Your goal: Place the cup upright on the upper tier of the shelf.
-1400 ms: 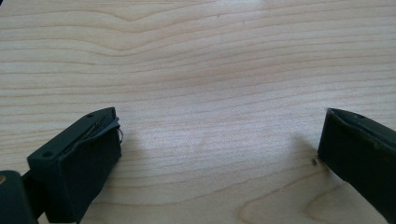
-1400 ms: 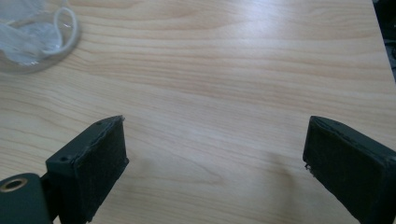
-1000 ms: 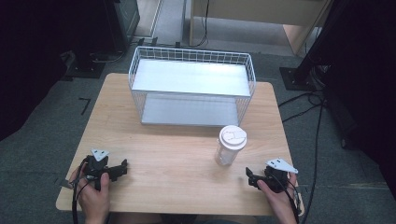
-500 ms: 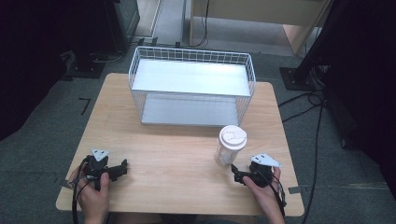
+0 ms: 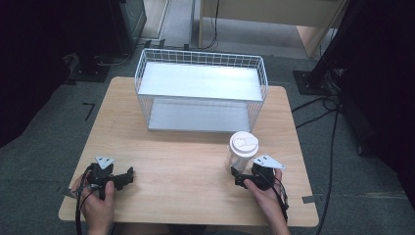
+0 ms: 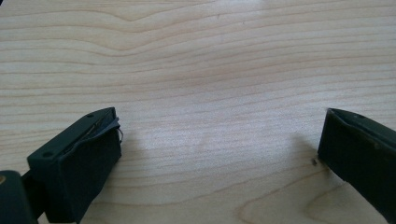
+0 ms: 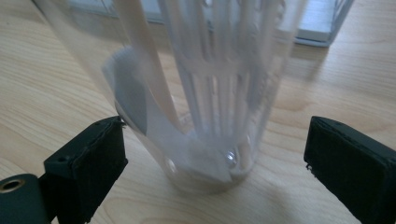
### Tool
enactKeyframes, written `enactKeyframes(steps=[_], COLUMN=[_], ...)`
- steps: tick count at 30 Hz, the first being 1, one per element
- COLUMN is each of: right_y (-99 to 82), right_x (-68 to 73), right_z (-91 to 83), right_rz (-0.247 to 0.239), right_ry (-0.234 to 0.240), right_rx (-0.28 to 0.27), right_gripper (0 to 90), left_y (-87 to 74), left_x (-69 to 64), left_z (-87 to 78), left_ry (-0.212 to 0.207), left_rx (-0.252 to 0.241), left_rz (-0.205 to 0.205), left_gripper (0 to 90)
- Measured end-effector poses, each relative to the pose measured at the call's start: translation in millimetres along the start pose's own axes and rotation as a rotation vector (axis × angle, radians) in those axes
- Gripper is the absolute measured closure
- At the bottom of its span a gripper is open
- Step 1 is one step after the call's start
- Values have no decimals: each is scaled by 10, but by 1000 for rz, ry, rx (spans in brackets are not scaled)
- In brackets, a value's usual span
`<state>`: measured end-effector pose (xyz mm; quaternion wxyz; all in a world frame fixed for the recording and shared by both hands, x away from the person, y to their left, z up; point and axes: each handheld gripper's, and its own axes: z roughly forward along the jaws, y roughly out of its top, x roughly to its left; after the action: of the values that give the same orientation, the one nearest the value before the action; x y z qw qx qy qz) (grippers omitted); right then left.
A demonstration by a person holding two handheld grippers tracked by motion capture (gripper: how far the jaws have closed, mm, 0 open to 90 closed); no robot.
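A clear plastic cup [image 5: 242,149] with a white lid stands upright on the wooden table [image 5: 186,161], right of centre. White plastic utensils and a paper slip show inside the cup [image 7: 205,93]. My right gripper [image 5: 237,176] sits just in front of the cup, open. Its two black jaws flank the cup's base without touching it, as the right gripper [image 7: 215,158] view shows. My left gripper [image 5: 128,177] rests near the table's front left, open, with only bare wood between the jaws in the left gripper [image 6: 219,149] view.
A white wire basket [image 5: 200,90] with a pale floor stands at the back of the table, just behind the cup. Cables and dark equipment lie on the grey floor around the table.
My right gripper has moved left and forward from the table's right edge up to the cup, so its jaws now flank the base. The left gripper has stayed put.
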<state>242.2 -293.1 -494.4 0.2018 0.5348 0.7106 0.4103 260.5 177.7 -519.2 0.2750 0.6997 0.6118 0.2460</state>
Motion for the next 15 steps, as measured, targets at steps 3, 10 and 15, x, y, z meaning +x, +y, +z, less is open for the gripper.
enactKeyframes(steps=[3,10,15], right_y=[35,112,152], right_x=[34,79,91], right_z=[26,50,45], right_rz=[5,31,64], right_ry=[7,13,28], right_rx=[-16,-74,-144], right_gripper=[57,64,72], left_y=[0,0,0], left_x=[0,0,0], left_z=[0,0,0], left_ry=[0,0,0], left_rx=[0,0,0], left_rz=[0,0,0], left_gripper=[0,0,0])
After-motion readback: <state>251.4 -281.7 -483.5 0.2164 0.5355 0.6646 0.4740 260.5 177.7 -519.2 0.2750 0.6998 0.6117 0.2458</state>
